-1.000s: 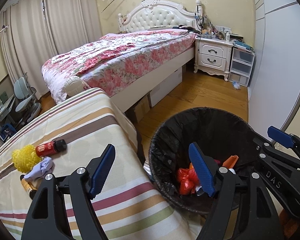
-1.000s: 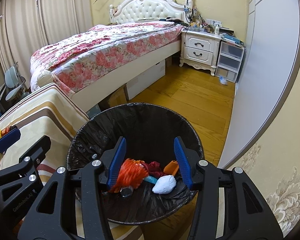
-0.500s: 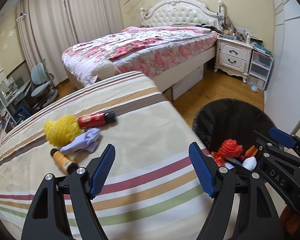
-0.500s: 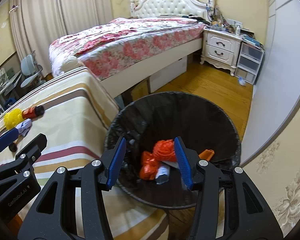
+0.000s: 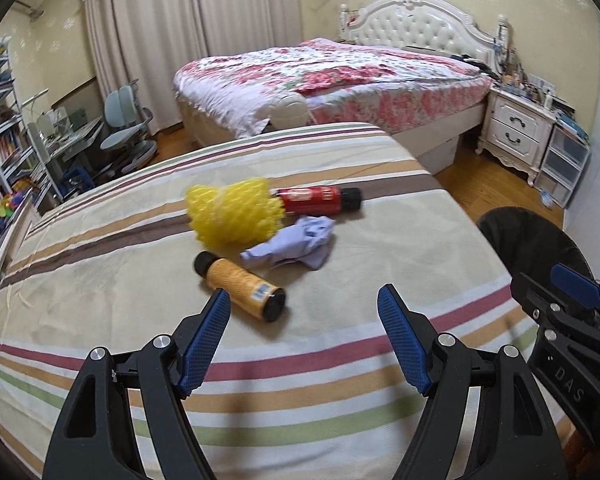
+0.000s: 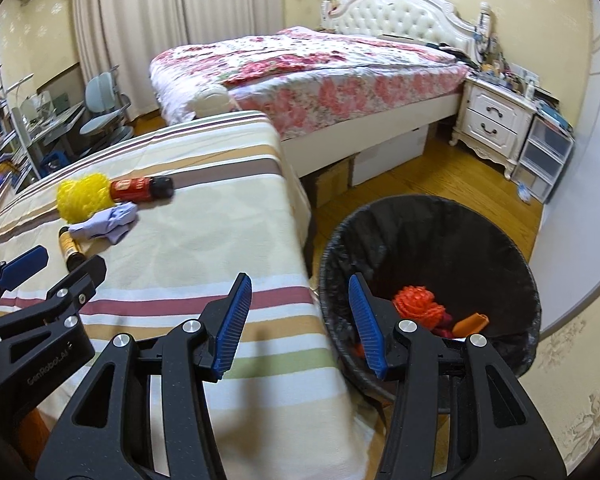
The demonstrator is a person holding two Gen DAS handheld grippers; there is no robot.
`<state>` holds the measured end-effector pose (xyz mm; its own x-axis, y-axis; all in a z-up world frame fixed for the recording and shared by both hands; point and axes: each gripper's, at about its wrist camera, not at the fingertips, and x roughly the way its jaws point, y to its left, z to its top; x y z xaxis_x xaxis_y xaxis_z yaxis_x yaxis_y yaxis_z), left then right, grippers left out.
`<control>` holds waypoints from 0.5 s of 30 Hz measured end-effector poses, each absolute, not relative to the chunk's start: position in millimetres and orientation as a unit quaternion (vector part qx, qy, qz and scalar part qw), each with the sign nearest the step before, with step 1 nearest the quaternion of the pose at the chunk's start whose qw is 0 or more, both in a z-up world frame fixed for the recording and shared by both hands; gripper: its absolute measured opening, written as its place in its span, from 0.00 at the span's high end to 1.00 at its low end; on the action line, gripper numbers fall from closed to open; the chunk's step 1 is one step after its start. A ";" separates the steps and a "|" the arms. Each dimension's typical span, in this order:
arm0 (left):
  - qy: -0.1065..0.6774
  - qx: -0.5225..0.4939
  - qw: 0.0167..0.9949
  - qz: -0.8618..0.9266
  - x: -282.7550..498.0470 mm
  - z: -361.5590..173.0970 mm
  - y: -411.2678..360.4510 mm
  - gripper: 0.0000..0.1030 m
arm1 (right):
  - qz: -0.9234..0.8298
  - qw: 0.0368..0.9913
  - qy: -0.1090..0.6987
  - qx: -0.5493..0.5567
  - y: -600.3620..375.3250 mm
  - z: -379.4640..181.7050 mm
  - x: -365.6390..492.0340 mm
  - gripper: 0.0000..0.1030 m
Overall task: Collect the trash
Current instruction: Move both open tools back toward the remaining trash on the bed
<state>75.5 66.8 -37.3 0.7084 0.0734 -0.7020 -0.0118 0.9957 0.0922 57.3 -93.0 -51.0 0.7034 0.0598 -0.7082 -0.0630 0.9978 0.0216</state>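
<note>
light: soft, even, moderately bright, warm cast | shadows: faint, short beside the orange bottle [image 5: 240, 287] | glare: none | blur: slight motion smear on the floral bed [image 5: 340, 80] | edges: fisheye bending, black corner vignette

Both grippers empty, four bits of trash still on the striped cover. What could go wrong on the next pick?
1. The orange bottle and red bottle lie on their sides; a nudge may roll them.
2. The cloth touches the yellow net; a grab may drag both.
3. The bin stands below the cover's edge; a loose carry could miss it.
</note>
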 end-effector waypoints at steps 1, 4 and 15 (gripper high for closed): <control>0.383 0.035 0.923 0.028 78.1 -37.5 72.2 0.28 | 0.038 0.923 0.384 -0.005 -87.8 -51.0 57.7 0.52; 0.388 0.023 0.921 0.038 83.3 -38.1 86.3 0.28 | 0.051 0.921 0.387 -0.017 -71.6 -51.6 60.7 0.52; 0.418 0.000 0.907 0.046 90.8 -46.6 114.9 0.28 | 0.075 0.915 0.394 -0.035 -41.3 -54.0 63.8 0.51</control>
<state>90.8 114.9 -46.6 0.6463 0.0834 -0.7585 -0.0840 0.9957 0.0379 63.8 -41.3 -54.0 0.6786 0.1100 -0.7262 -0.1652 0.9862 -0.0050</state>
